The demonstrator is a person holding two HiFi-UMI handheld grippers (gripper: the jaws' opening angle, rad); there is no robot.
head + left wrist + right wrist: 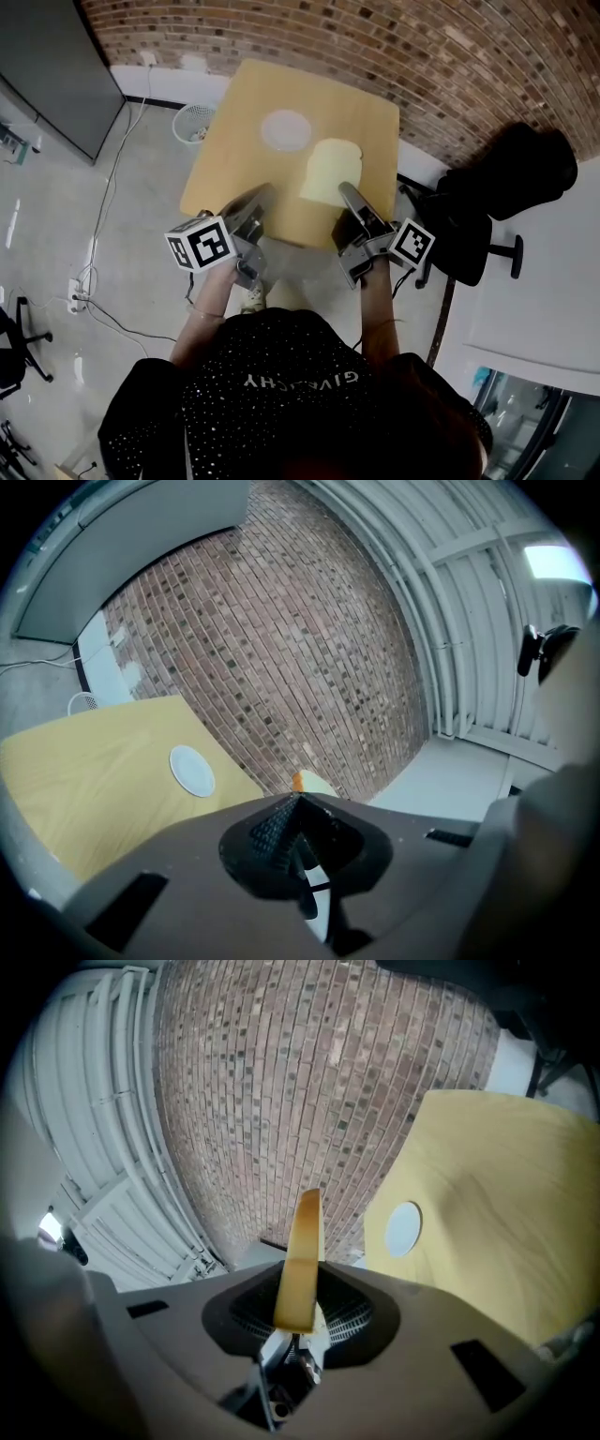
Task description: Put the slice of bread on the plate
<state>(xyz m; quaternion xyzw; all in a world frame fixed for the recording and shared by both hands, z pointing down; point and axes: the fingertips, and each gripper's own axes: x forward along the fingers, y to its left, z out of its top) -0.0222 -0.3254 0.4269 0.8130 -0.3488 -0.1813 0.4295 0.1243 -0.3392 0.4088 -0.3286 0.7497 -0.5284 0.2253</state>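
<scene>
A pale slice of bread (330, 173) with a brown crust hangs over the near right part of the wooden table (244, 103). My right gripper (345, 193) is shut on its near edge. In the right gripper view the slice (300, 1251) stands edge-on between the pads, and my right gripper (296, 1314) clamps its lower end. The round white plate (286, 129) lies bare farther back on the table, also seen as the plate (404, 1227) and the plate (191, 770). My left gripper (262, 194) hovers at the table's near edge, and in its own view the left gripper (296, 803) has its jaws together, holding nothing.
A brick wall (375, 47) runs behind the table. A white mesh wastebasket (194, 122) stands at the back left corner, a black office chair (506, 183) to the right. Cables (103, 234) trail over the grey floor on the left.
</scene>
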